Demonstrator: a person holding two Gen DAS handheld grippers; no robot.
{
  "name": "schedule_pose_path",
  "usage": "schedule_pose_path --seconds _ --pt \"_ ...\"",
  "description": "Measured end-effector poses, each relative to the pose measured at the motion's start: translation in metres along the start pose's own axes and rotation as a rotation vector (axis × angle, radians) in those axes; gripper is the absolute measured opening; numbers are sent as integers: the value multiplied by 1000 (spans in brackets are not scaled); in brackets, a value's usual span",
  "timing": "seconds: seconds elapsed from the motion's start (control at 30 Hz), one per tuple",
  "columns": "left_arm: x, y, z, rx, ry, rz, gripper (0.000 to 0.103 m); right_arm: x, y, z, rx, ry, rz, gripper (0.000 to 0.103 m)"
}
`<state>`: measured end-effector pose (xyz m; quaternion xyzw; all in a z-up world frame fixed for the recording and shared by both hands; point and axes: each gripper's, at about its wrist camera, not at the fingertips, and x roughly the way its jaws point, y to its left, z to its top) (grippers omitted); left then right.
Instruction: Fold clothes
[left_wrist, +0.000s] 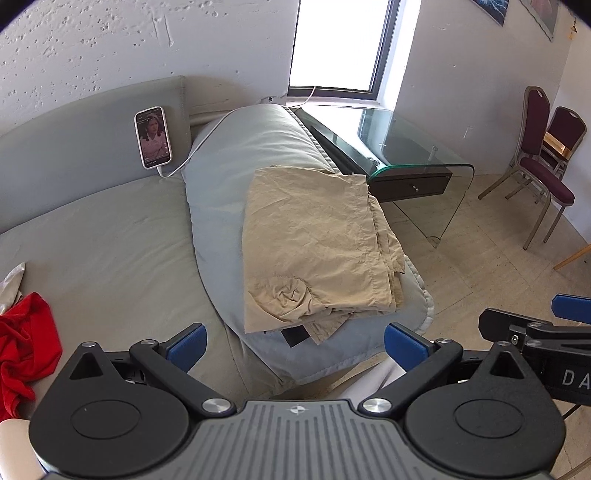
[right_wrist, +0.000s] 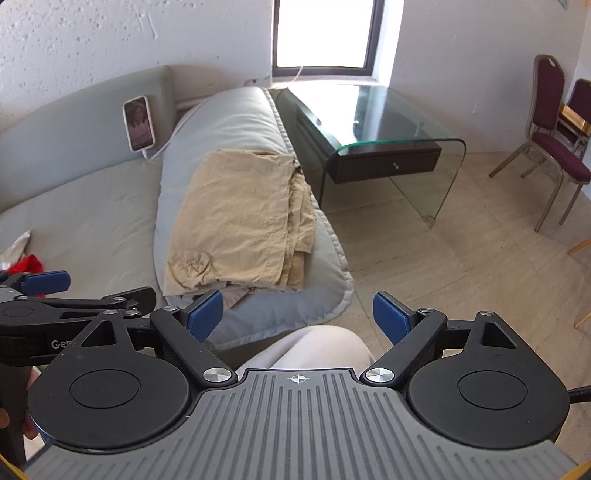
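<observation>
On the pillow (left_wrist: 218, 192) lie folded trousers (left_wrist: 314, 236); left claw (left_wrist: 295, 345) and right claw (right_wrist: 298, 315) gape wide, empty. Only the left view shows the red garment (left_wrist: 26, 350) fully.

Both cameras sit just behind their own blue-padded fingers and look forward and steeply down over the near end of the grey bed (left_wrist: 103, 258) toward the window wall. The left wrist view takes in the red garment (left_wrist: 26, 343) at its left edge and the right gripper (left_wrist: 535, 332) at its right edge, while the right wrist view stands a little further right, showing more floor and the left gripper (right_wrist: 55, 295) at its left edge. They share the folded tan garment (left_wrist: 314, 243) (right_wrist: 236, 221) on the quilt, the propped phone (left_wrist: 153, 136) (right_wrist: 139, 123), the glass table (left_wrist: 417, 147) (right_wrist: 388, 122) and the maroon chairs, with what seems to be the person's knee (right_wrist: 314, 350) low in both.
</observation>
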<state>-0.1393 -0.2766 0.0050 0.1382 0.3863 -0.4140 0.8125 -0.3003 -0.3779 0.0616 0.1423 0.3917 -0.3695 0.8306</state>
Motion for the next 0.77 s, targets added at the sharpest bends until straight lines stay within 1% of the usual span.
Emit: schedule_pose_path --seconds 0.17,0.5,0.77 --pt "1 -2 1 14 -10 8 102 3 -1 -1 9 1 4 89" --pt "7 -7 3 15 6 -3 102 8 -6 -2 29 11 3 89" --pt "8 -1 0 -8 0 -11 102 9 -2 -2 33 13 0 89"
